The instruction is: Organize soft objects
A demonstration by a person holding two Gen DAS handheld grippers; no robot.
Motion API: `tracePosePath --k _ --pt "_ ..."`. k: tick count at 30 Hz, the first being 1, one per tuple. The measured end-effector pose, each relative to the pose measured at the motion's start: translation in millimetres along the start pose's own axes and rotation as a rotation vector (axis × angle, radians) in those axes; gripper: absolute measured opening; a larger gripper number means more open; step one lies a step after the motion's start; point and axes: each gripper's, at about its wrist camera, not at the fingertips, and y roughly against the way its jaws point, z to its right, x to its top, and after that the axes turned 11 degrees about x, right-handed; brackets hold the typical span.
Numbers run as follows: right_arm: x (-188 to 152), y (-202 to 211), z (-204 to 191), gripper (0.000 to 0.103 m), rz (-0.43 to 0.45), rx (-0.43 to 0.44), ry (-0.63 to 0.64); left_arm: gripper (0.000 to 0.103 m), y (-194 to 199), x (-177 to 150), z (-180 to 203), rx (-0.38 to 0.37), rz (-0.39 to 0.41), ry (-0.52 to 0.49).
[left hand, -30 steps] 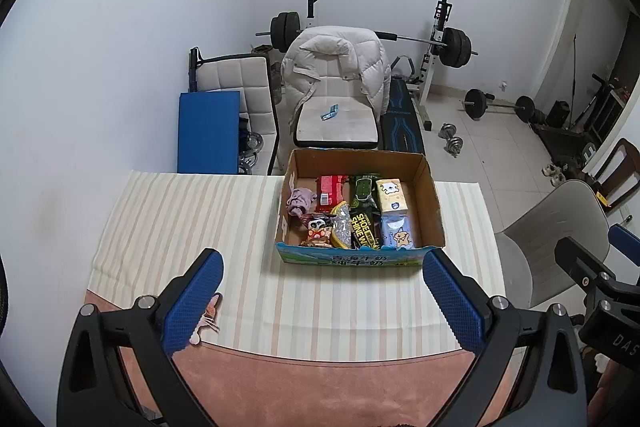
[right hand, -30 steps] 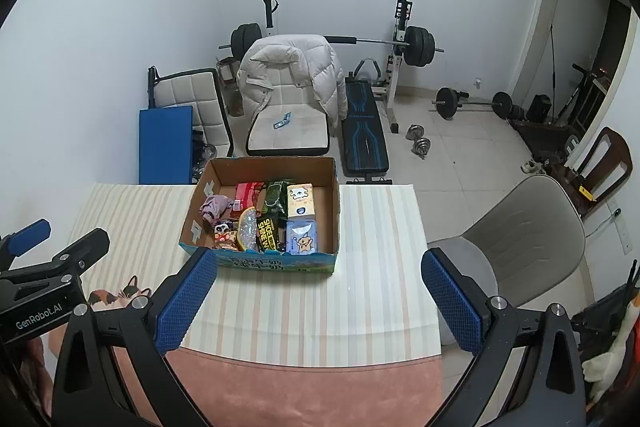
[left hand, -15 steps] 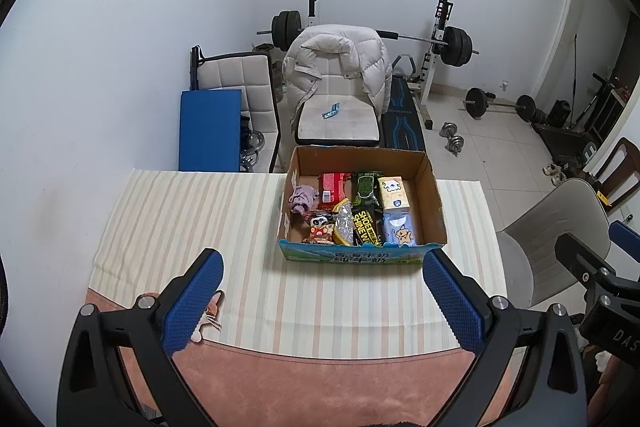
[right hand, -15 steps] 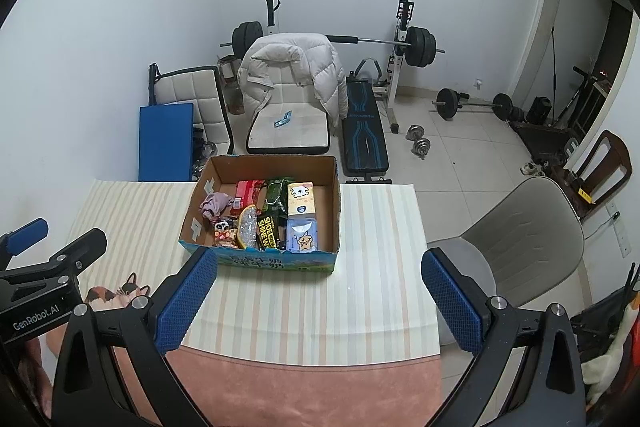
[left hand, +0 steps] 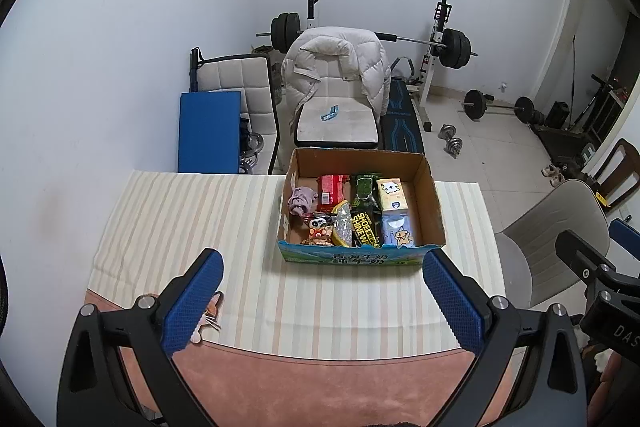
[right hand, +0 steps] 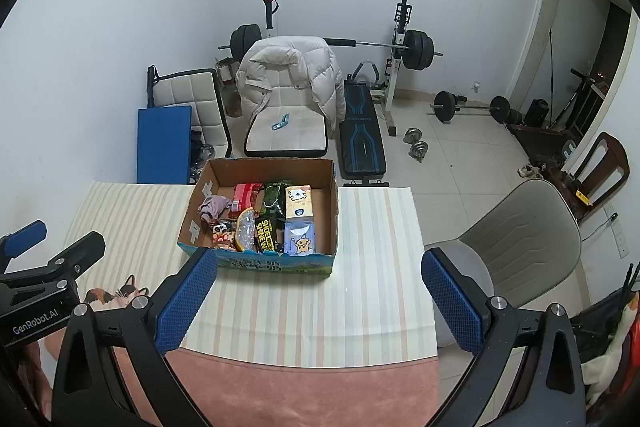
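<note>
A cardboard box (left hand: pixel 434 205) (right hand: pixel 335 211) stands on the striped tablecloth (left hand: pixel 200 223) at the table's far side. It holds a crumpled purple cloth (left hand: pixel 301 199) (right hand: pixel 214 207), a red pack (left hand: pixel 331 187), a green and black snack bag (left hand: pixel 364 223), tissue packs (left hand: pixel 394 193) and a panda toy (left hand: pixel 320 225). My left gripper (left hand: pixel 320 291) is open and empty, above the near table edge. My right gripper (right hand: pixel 318 287) is open and empty, a little right of it. Both stay short of the box.
A cat-print item (right hand: pixel 128 293) lies at the near left of the table. A grey chair (right hand: pixel 524 227) stands at the right. A chair with a white jacket (left hand: pixel 336 67), a blue mat (left hand: pixel 208 131) and a barbell rack (left hand: pixel 440 39) are behind the table.
Both views have shifted slightly; the box sits a touch farther from the grippers. Both grippers stay open and empty.
</note>
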Motion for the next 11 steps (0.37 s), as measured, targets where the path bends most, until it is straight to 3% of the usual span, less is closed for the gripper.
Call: tracePosePath --k 11 --pt "3.1 2.2 4.6 0.103 0.003 -0.001 0.002 0.102 -0.2 1.8 -0.9 0.001 0.002 0.003"
